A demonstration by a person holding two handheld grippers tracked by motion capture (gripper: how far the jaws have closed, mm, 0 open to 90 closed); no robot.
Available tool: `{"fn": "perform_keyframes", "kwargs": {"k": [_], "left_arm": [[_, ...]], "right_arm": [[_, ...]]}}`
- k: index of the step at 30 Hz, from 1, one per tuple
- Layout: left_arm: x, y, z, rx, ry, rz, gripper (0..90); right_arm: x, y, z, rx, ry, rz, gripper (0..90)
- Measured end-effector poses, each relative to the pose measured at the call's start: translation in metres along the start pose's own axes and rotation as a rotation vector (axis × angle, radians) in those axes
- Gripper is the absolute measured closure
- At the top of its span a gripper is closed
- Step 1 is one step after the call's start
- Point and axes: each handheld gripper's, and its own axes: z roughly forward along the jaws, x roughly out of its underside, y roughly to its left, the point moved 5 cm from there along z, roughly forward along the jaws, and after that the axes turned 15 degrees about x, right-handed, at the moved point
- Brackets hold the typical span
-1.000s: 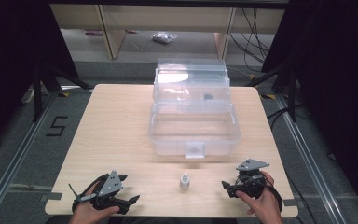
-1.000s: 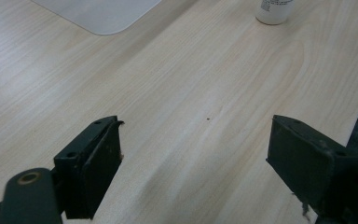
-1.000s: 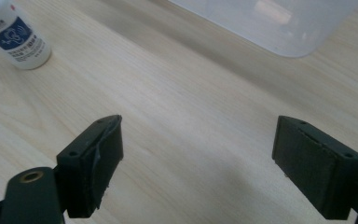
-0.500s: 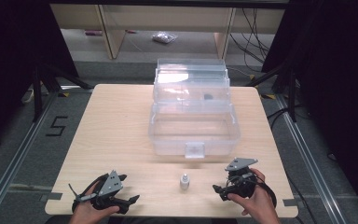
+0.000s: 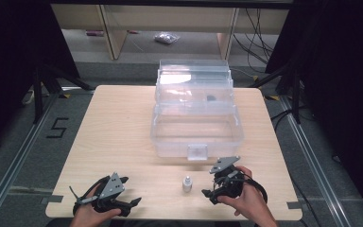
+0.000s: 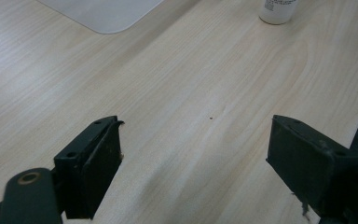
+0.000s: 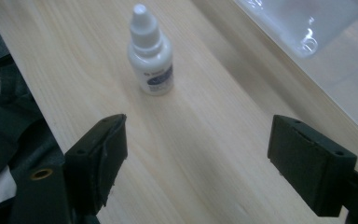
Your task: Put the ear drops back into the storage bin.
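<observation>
A pale wooden table (image 5: 118, 137) stands on a grey floor (image 5: 23, 142) marked with a black 5, dark curtains to either side and a shelf behind. A clear plastic box (image 5: 196, 127) sits at the table's middle. The small white bottle (image 5: 187, 184) stands upright near the front edge, just left of the right gripper (image 5: 209, 193), whose jaws are spread apart. The left gripper (image 5: 133, 202) rests at the front left, jaws likewise apart.

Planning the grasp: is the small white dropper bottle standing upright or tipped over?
Upright: the small white dropper bottle stands on its base on the wooden table, cap pointing up.
</observation>
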Motion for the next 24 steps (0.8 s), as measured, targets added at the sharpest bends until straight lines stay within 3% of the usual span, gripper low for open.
{"fn": "perform_keyframes", "kwargs": {"k": [1, 3, 4, 10, 13, 16, 18, 22, 24], "left_arm": [[0.0, 0.001, 0.0, -0.005, 0.007, 0.004, 17.0], [0.0, 0.001, 0.0, -0.003, 0.007, 0.006, 17.0], [0.001, 0.0, 0.001, -0.006, 0.003, -0.005, 17.0], [0.0, 0.0, 0.0, -0.002, 0.001, 0.0, 17.0], [0.0, 0.0, 0.0, -0.002, 0.002, 0.003, 17.0], [0.001, 0.0, 0.001, -0.006, 0.002, -0.006, 17.1], [0.0, 0.001, 0.0, -0.006, 0.006, 0.004, 17.0], [0.0, -0.001, 0.001, 0.002, -0.012, -0.008, 17.1], [0.0, 0.0, 0.0, -0.004, 0.007, 0.006, 17.0]], "right_arm": [[-0.002, 0.0, 0.001, -0.003, -0.015, -0.027, 21.0], [-0.006, 0.005, 0.002, 0.0, 0.001, -0.033, 21.7], [-0.01, 0.006, 0.004, -0.024, -0.015, -0.075, 22.4], [-0.019, 0.014, 0.009, -0.031, 0.015, -0.092, 24.8], [-0.023, 0.015, 0.015, -0.037, 0.005, -0.134, 26.3], [-0.024, 0.016, 0.016, -0.027, 0.025, -0.12, 26.6], [-0.028, 0.017, 0.02, -0.044, 0.021, -0.152, 27.6], [-0.031, 0.019, 0.022, -0.042, 0.039, -0.143, 27.8], [-0.033, 0.021, 0.024, -0.05, 0.046, -0.152, 28.3]]}}
